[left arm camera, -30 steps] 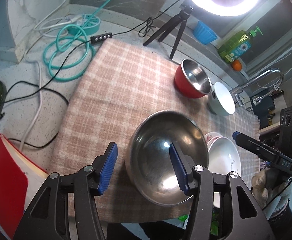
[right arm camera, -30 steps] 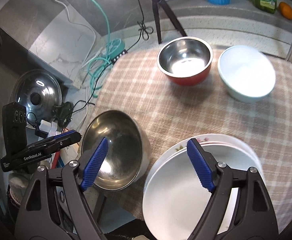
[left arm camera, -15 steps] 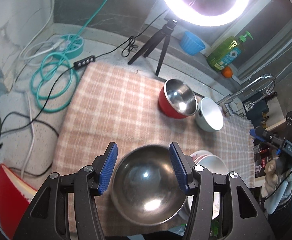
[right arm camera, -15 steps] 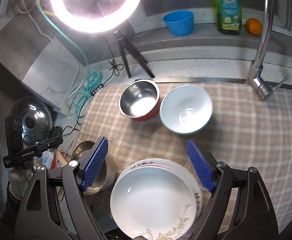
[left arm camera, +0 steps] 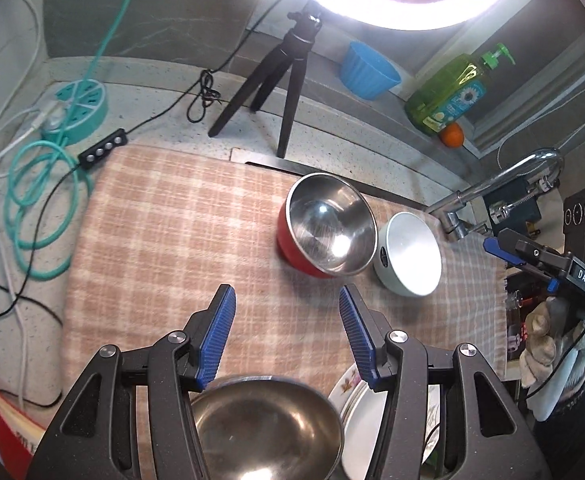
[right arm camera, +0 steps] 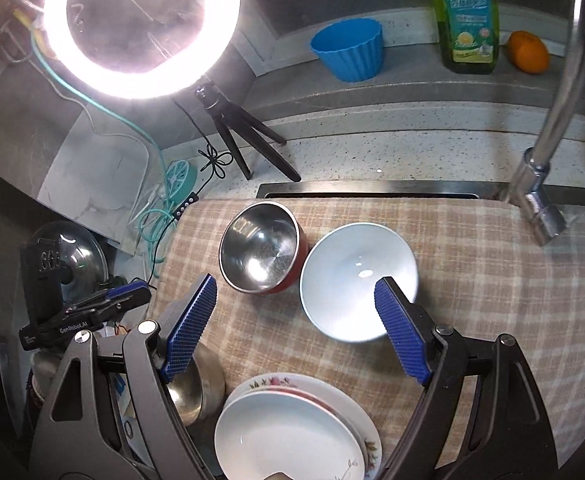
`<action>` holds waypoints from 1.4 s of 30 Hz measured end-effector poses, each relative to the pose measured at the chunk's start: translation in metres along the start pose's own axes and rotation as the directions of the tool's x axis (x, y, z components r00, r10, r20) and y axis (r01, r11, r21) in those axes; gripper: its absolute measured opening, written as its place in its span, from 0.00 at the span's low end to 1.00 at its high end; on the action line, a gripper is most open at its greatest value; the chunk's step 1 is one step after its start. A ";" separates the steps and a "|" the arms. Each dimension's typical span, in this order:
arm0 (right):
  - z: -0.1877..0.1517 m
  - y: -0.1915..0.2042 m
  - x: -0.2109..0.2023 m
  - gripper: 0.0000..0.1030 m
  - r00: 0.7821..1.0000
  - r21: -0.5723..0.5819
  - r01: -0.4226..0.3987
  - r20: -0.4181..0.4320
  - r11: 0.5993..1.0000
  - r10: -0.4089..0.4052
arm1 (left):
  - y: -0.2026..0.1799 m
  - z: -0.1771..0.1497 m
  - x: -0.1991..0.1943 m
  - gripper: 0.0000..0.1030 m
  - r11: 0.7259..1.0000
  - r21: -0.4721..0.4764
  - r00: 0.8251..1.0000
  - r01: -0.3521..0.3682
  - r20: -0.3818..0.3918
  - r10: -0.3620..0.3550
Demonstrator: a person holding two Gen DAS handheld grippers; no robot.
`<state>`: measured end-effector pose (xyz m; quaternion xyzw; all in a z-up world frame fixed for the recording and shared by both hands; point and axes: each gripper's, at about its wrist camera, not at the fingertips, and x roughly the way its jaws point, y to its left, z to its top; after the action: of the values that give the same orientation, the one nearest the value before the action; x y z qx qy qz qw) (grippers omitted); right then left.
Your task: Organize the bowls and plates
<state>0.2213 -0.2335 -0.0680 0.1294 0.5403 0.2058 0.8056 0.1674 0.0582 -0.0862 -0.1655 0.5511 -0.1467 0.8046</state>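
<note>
Two bowls [right arm camera: 260,246] touch mid-cloth [right arm camera: 492,280]; plates [right arm camera: 292,428] overhang its near edge.

Right gripper body [left arm camera: 580,276], seen at right edge of left wrist view: white letters "DAS" showing on black label.

Left gripper body [right arm camera: 72,324], seen at left edge of right wrist view: white lettering "GenRobot.AI" showing along black side.

Green soap bottle [right arm camera: 466,16] standing on far ledge: blue label bearing daisy picture and lines of print, characters too small to read.

Red book [left arm camera: 6,428] at near left: marks on cover not legible.
</note>
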 end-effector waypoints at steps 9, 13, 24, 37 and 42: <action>0.027 0.001 0.066 0.81 0.993 -0.032 -0.019 -0.119 0.999 0.015 | -0.002 0.031 0.046 0.52 0.998 -0.056 0.998 -0.020 -0.066 0.016; 0.035 0.003 0.088 0.81 0.989 -0.060 -0.012 -0.147 0.998 0.003 | -0.002 0.040 0.060 0.52 0.998 -0.052 0.996 -0.039 -0.085 0.034; 0.041 0.005 0.130 0.56 0.974 -0.087 -0.015 -0.225 0.996 -0.005 | -0.004 0.046 0.085 0.49 0.997 -0.062 0.993 -0.042 -0.108 0.035; 0.041 0.010 0.150 0.35 0.963 -0.129 0.008 -0.265 0.992 -0.042 | -0.006 0.045 0.101 0.27 0.997 -0.061 0.990 -0.048 -0.132 0.040; 0.040 0.011 0.158 0.24 0.959 -0.143 0.027 -0.277 0.989 -0.066 | -0.004 0.045 0.106 0.19 0.997 -0.066 0.989 -0.046 -0.141 0.037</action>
<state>0.3086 -0.1489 -0.1767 0.0303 0.6366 0.2397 0.7323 0.2467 0.0151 -0.1578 -0.1709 0.6142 -0.1220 0.7607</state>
